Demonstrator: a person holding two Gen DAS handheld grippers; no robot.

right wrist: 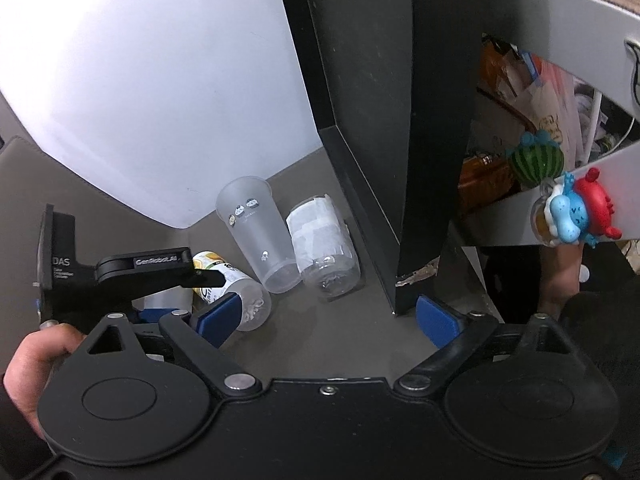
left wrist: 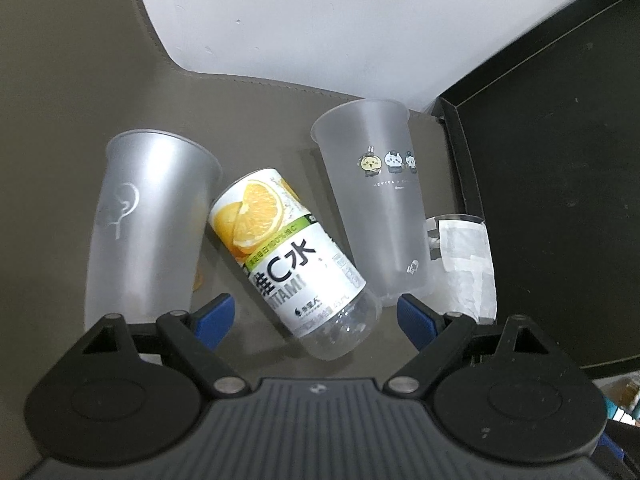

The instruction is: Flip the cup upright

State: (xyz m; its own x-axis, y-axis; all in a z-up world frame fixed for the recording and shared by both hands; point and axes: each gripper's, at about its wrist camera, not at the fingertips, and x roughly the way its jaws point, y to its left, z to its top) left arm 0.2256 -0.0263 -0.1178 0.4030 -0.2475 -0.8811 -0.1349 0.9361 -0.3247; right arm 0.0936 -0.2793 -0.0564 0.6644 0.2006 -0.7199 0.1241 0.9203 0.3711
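Two frosted plastic cups lie on a brown mat. The cartoon-print cup (left wrist: 380, 204) lies on its side with its mouth away from me; it also shows in the right wrist view (right wrist: 256, 232). The other frosted cup (left wrist: 148, 224) lies at the left. A lemon-label bottle (left wrist: 288, 256) lies between them, its clear end between my open left gripper (left wrist: 316, 320) fingers (left wrist: 214, 318), untouched. My right gripper (right wrist: 326, 320) is open and empty, hovering behind the left gripper's body (right wrist: 120, 276).
A white-taped clear bottle (left wrist: 464, 264) lies right of the cartoon cup, also in the right wrist view (right wrist: 320, 248). A black box (left wrist: 552, 184) stands at the right, a white surface (left wrist: 320, 20) behind the mat. Toys and clutter (right wrist: 560, 200) sit far right.
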